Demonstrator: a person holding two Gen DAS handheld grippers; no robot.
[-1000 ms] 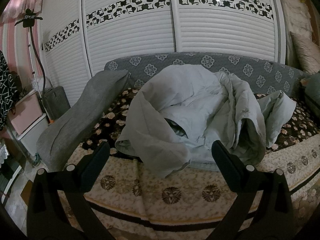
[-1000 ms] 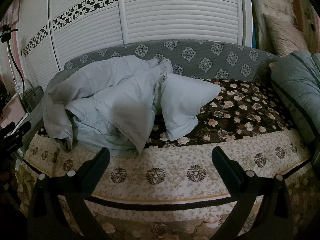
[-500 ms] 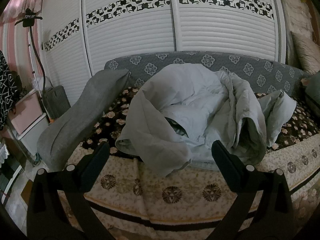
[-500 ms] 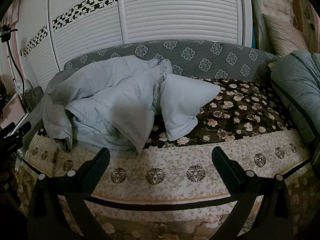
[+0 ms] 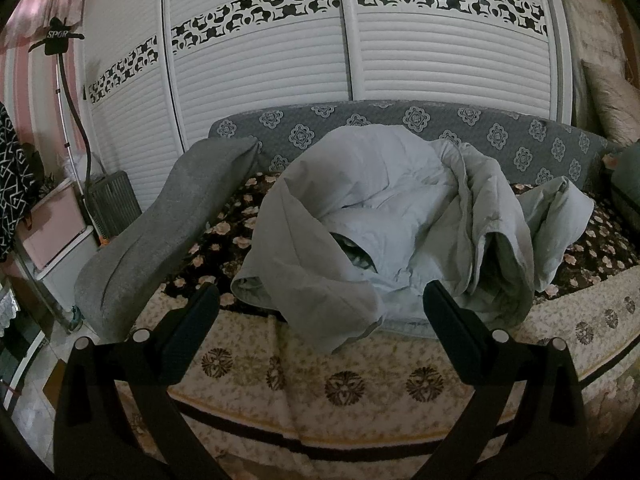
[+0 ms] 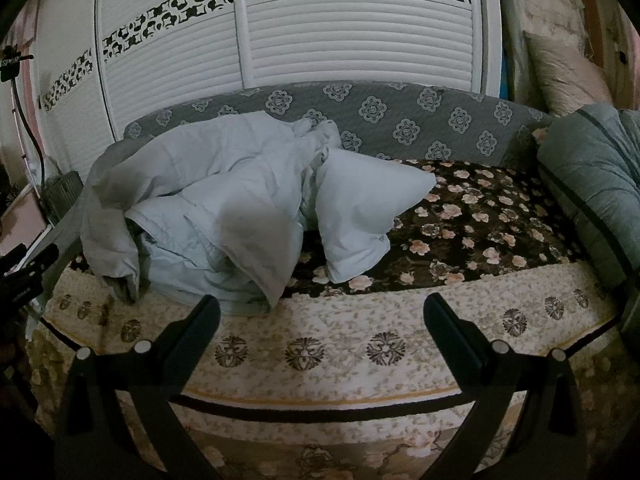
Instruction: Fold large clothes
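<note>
Left wrist view
Left gripper (image 5: 320, 304): jaws spread wide, released, nothing between them; it hovers in front of the bed's front edge, same pose as half a second ago.
Pale grey padded jacket (image 5: 396, 216): crumpled in a heap on the bed (image 5: 360, 392), reaching from the grey patterned backrest (image 5: 520, 140) to the front edge; one fold (image 5: 320, 292) droops over the beige floral border. Its place in the frame is almost unchanged from the earlier pictures.
Sleeve (image 5: 560, 216): sticks out toward the bed's right side, lying on the dark flowered cover.
Grey cushion (image 5: 160, 240): leans along the bed's left edge, just beside the jacket, not touching it as far as can be seen.
Wardrobe doors (image 5: 320, 60): white, slatted, behind the backrest.

Right wrist view
Right gripper (image 6: 320, 304): fingers wide apart, released, empty, facing the bed's front edge; no visible shift from the earlier frames.
Jacket (image 6: 208, 208): heaped on the left half of the bed, hem at the front edge.
Sleeve (image 6: 360, 216): points toward the bed's middle, resting on the dark flowered cover (image 6: 480, 224).
Grey-green quilt (image 6: 592, 184): rolled at the bed's right edge, well apart from the jacket.
Left gripper's tip (image 6: 28, 272): dark, at the far left, near the bed's front left corner.
</note>
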